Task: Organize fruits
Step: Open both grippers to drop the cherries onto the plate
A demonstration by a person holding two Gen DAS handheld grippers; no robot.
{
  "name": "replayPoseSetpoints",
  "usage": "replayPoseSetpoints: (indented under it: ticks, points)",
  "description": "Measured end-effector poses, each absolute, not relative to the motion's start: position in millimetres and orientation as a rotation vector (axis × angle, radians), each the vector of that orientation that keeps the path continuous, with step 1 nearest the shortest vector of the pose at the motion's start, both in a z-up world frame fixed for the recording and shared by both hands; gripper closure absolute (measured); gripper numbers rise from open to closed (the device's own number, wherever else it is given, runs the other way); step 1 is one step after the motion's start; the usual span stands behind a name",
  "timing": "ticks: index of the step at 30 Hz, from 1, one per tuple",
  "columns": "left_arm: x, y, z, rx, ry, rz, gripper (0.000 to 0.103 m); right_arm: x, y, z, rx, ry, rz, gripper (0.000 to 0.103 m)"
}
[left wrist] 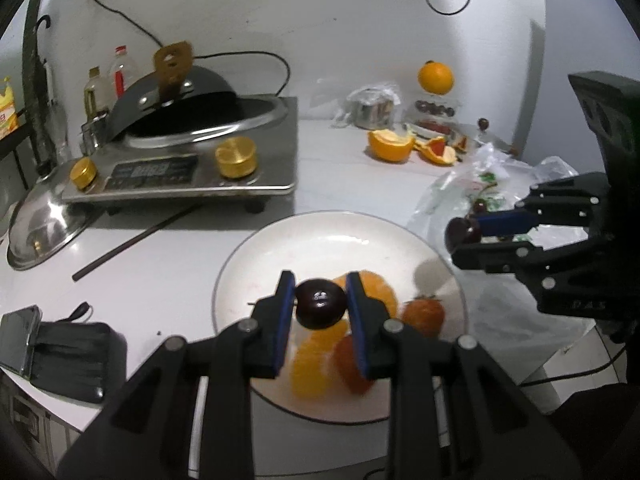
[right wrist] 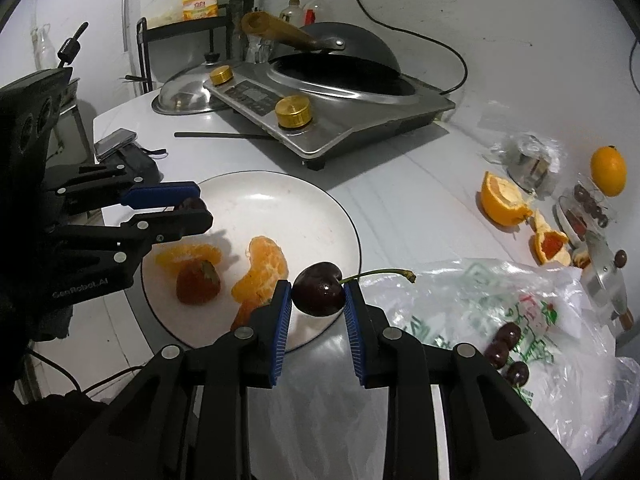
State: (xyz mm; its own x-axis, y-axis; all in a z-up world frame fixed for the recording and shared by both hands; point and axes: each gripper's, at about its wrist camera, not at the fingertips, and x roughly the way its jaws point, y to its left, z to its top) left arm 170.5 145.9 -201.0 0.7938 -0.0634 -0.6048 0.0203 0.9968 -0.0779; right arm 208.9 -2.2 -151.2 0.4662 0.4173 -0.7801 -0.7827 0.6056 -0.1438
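My left gripper (left wrist: 320, 298) is shut on a dark cherry (left wrist: 320, 305) and holds it above the white plate (left wrist: 320, 236). The plate holds peeled orange segments (left wrist: 312, 364) and a strawberry (left wrist: 423, 315). My right gripper (right wrist: 318, 298) is shut on a second dark cherry (right wrist: 319, 289) with a green stem, over the plate's near edge (right wrist: 340, 208). The right gripper also shows in the left wrist view (left wrist: 464, 236), and the left gripper in the right wrist view (right wrist: 196, 208). A clear plastic bag (right wrist: 500, 312) to the right holds more cherries (right wrist: 505, 344).
An induction cooker (left wrist: 188, 168) with a wok stands at the back, a steel lid (left wrist: 44, 224) and a chopstick (left wrist: 136, 240) beside it. Orange halves and peel (left wrist: 400, 146), a whole orange (left wrist: 435, 77) and a small dish of cherries (right wrist: 588, 204) lie at the far right. A phone (left wrist: 16, 340) lies left.
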Motion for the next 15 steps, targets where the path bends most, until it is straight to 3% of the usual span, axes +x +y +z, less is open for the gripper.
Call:
replayPoseSetpoints:
  ticks: [15]
  points:
    - [181.9, 166.7, -220.7, -0.089, 0.692, -0.017, 0.077, 222.1, 22.3, -172.0, -0.556, 0.823, 0.807, 0.075]
